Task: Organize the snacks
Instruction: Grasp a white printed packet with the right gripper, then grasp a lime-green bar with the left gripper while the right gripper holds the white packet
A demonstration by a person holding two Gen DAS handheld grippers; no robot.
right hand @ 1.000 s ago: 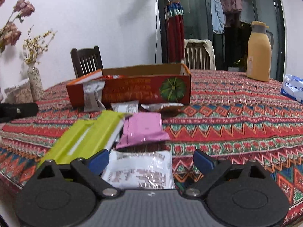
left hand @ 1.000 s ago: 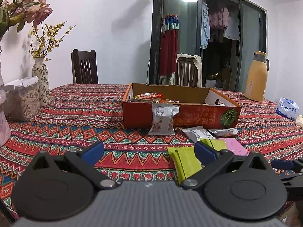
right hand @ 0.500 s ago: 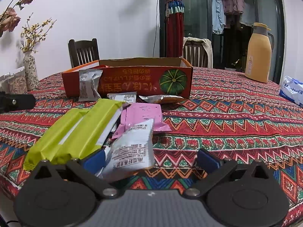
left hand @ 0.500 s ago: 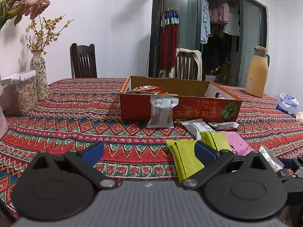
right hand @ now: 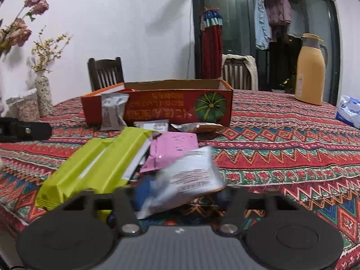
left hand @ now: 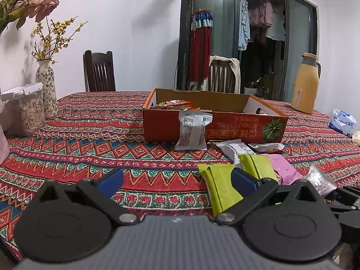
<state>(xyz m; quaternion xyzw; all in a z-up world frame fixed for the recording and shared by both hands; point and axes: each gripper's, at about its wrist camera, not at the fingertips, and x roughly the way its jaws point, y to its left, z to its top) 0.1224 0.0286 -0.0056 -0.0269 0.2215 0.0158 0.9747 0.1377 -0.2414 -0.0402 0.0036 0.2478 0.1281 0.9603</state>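
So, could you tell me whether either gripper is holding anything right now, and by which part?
The right gripper, whose jaws have just been closing, pinches the white crinkly snack packet by its near lower edge. The left gripper is open and holds nothing.

- right gripper [right hand: 180, 199] points a bit downward at the table, and its jaws have just been closing in. they're now pinched narrow on a white snack packet [right hand: 186, 177], which sticks up and forward from between the blue pads
- left gripper [left hand: 177, 180] is tilted down about the same, jaws spread wide with nothing between them, blue fingertips [left hand: 111, 178] hanging just above the table
- the right gripper's black body pokes into the left camera's lower right corner
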